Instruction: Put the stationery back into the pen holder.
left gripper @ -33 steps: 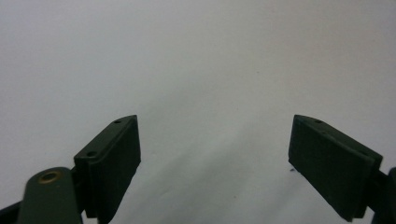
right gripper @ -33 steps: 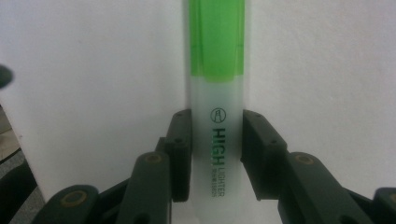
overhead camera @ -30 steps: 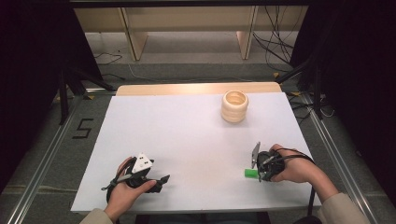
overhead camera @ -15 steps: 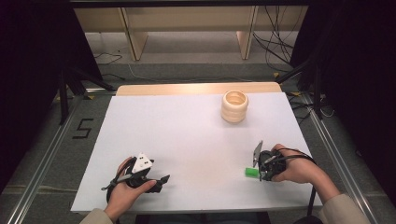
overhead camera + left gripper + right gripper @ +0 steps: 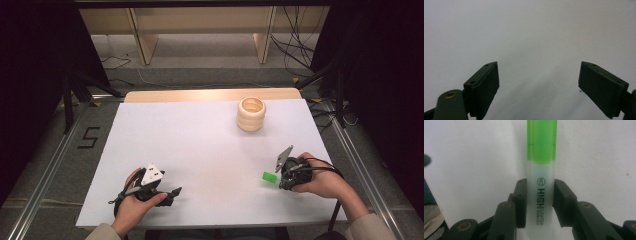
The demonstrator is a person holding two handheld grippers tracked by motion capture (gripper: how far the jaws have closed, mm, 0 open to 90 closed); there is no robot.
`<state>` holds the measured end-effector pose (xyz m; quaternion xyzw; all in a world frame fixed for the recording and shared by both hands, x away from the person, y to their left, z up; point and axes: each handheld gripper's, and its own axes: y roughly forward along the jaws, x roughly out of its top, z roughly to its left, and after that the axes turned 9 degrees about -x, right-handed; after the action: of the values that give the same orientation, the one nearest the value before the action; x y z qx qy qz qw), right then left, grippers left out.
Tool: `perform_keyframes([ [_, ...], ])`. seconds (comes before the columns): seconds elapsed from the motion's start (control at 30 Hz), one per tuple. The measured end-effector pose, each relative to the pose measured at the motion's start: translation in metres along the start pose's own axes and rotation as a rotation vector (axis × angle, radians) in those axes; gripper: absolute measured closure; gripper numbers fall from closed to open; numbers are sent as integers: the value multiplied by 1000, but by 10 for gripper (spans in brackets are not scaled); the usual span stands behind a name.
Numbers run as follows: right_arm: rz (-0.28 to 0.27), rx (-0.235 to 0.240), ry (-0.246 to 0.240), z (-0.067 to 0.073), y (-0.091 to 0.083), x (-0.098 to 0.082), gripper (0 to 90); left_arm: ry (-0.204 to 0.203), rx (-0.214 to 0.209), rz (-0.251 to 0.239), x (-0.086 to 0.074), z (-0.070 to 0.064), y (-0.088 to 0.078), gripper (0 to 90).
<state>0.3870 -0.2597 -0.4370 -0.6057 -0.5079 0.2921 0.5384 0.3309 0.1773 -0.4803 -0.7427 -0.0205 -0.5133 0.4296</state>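
Observation:
A highlighter (image 5: 540, 182) with a frosted white barrel and a green cap sits between the jaws of my right gripper (image 5: 539, 202), which press on both sides of the barrel. In the high view its green cap (image 5: 270, 177) pokes out to the left of the right gripper (image 5: 286, 176) near the table's front right. My left gripper (image 5: 172, 192) rests at the front left in the person's hand. Its jaws stand wide apart over bare white table (image 5: 536, 37) with nothing between them.
A stack of cream-coloured rings (image 5: 251, 114) stands at the back right of the white table (image 5: 190, 135). Cables trail from both grippers toward the front edge. Dark floor and stand legs surround the table.
The right gripper with the highlighter has shifted very slightly; its grey plate looks a little more tilted. The left gripper has not moved.

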Motion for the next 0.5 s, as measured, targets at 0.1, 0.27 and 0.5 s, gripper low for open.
perform_keyframes([
  [0.1,-17,-4,25,-1,0,-3,664,1,0,0,0,0,0,165],
  [0.27,-44,-10,59,-2,-1,-6,664,0,-1,1,0,0,1,165],
  [0.5,-87,-33,117,-4,-4,-8,664,0,0,1,0,0,0,165],
])
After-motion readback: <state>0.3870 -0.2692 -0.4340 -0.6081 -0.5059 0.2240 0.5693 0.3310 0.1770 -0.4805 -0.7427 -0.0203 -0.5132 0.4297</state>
